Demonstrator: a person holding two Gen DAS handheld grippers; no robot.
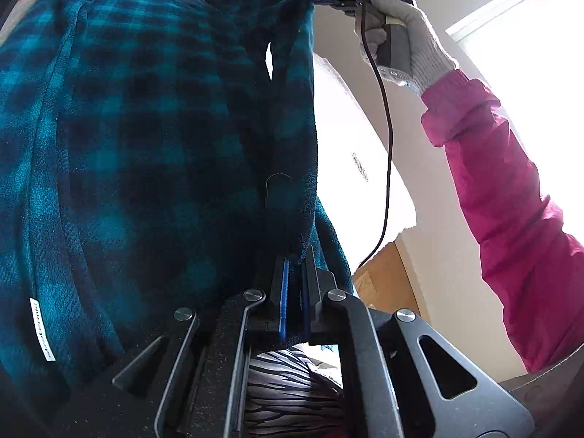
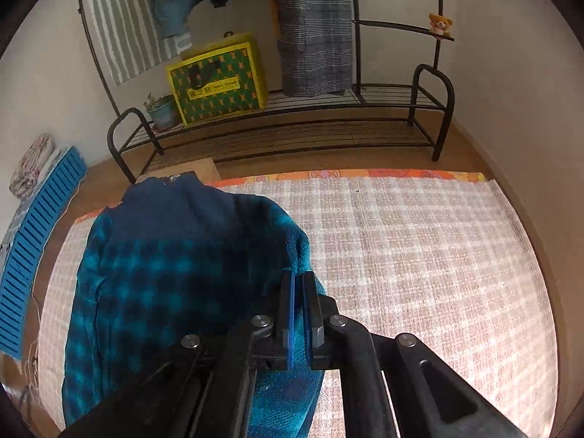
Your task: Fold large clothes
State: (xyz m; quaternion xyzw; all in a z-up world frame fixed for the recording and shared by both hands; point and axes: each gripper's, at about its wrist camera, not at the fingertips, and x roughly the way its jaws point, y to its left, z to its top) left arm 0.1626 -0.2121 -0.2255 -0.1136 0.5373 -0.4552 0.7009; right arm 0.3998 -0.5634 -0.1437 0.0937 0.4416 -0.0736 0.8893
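The fleece garment [image 1: 153, 138] hung in the air, pinched along one edge at two spots, so that its weight pulled it flat before folding. The left gripper [image 1: 295, 273] had its jaws clamped on the near end of that edge; the right gripper [image 2: 298, 292], jaws likewise closed on fleece, held the far end. The garment's lower part draped onto the checked blanket [image 2: 419, 255], toward its left edge. Holding both ends probably kept the edge taut and straight.
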